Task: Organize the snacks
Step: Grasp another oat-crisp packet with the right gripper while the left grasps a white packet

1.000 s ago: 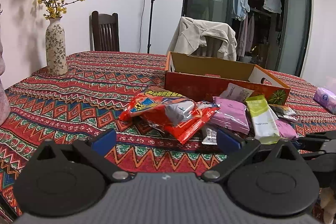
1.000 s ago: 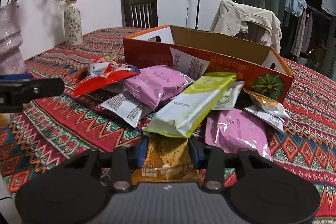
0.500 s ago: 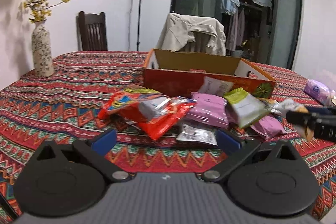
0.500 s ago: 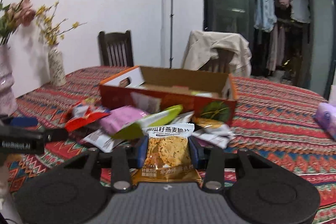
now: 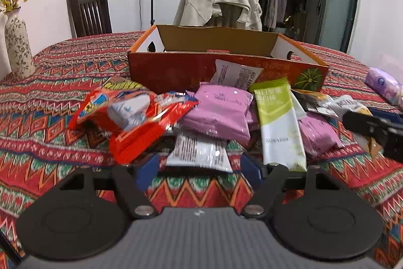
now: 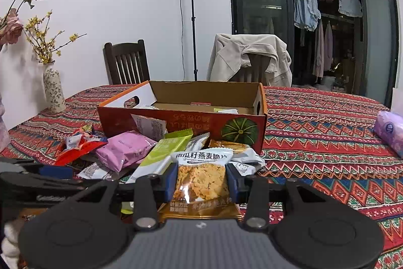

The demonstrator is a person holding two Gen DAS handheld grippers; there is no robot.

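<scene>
On the counter (image 6: 327,122), draped in a red zigzag cloth, a heap of snack packets lies against the near wall of an open orange cardboard box (image 6: 181,117). The right gripper (image 6: 201,179) is closed onto an oat-crisp packet (image 6: 201,175), its blue pads pressing the packet's two sides, and holds it upright above the near right edge of the heap. The left gripper (image 5: 199,168) stands wide open with nothing between its fingers (image 5: 147,168); a white packet (image 5: 199,151) lies on the cloth just beyond the gap, and whether it touches either finger cannot be told. Beyond it sit a pink packet (image 5: 219,112), a red bag (image 5: 136,117) to the left and a green-and-white packet (image 5: 279,122) to the right. A few packets already lie inside the box. A floral vase (image 6: 53,90) stands far left.
</scene>
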